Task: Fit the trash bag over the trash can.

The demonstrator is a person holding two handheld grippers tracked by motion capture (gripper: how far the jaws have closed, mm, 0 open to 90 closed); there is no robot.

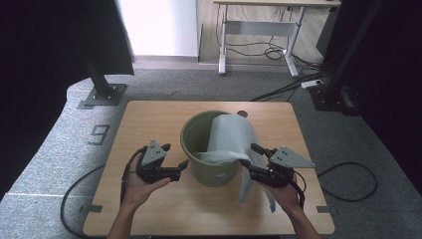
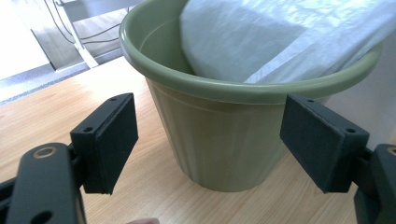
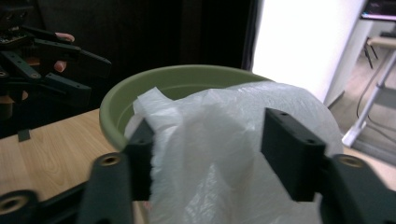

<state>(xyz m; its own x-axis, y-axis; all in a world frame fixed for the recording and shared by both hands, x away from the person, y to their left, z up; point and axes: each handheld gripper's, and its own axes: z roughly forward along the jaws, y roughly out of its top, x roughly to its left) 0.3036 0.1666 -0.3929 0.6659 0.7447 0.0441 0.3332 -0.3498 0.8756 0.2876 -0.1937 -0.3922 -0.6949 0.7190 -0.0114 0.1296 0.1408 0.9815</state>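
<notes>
A green plastic pot (image 1: 199,134) stands in the middle of the wooden table (image 1: 149,119). A thin white plastic bag (image 1: 231,134) lies partly inside it, spills over the right rim and hangs down to the tabletop. My left gripper (image 1: 175,155) is open just left of the pot's wall. In the left gripper view the pot (image 2: 219,140) sits ahead, between the spread jaws of the left gripper (image 2: 205,135), with the bag (image 2: 261,37) above the rim. My right gripper (image 1: 249,154) is open at the right rim. In the right gripper view the bag (image 3: 210,154) bulges between the wide jaws of the right gripper (image 3: 210,140), in front of the pot (image 3: 140,84).
A small dark round mark (image 1: 242,113) sits on the table behind the pot. Black frame posts (image 1: 102,84) stand on the grey carpet at both back corners. A white desk (image 1: 259,30) and cables lie farther back. The left gripper (image 3: 60,70) appears far off in the right gripper view.
</notes>
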